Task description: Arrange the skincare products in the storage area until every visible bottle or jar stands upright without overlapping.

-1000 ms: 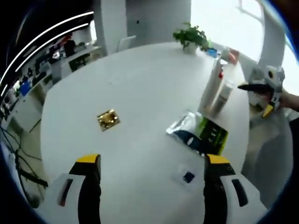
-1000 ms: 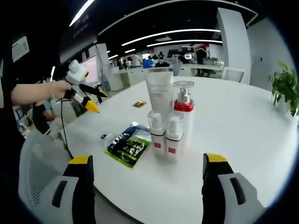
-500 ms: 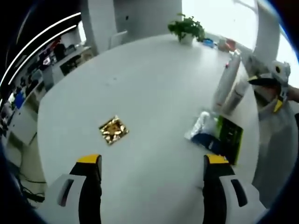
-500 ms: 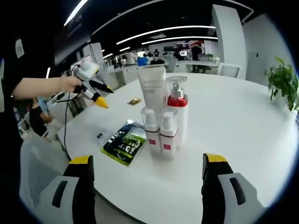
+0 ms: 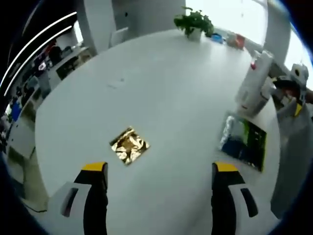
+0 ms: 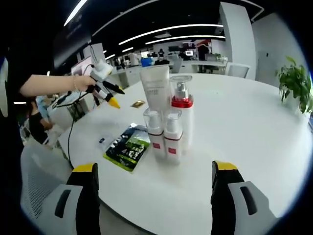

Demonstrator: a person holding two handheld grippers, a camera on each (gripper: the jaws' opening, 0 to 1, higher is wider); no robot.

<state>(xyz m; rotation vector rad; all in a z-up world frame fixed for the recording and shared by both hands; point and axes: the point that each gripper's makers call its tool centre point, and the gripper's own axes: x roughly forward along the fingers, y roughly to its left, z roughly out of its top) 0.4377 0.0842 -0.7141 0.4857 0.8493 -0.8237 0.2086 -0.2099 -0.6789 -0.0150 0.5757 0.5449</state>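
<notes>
While both tongs (image 5: 155, 196) (image 6: 155, 196) hang spread, four bottles (image 6: 166, 122) stand upright, seemingly touching.

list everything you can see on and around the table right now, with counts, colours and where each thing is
table: 1, white, round, under everything
tall tube: 1, white, upright at the back of the bottle cluster
pump bottle: 1, clear with a red collar, upright beside the tube
small bottles: 2, white with red labels, upright side by side in front
flat packet: 1, green and black with some blue, lying next to the bottles
gold sachet: 1, gold, lying alone ahead of the left gripper
small dark sachet: 1, near the table edge
potted plant: 1, green, far edge of the table
left gripper: 1, black and yellow, open, empty
right gripper: 1, black and yellow, open, empty
</notes>
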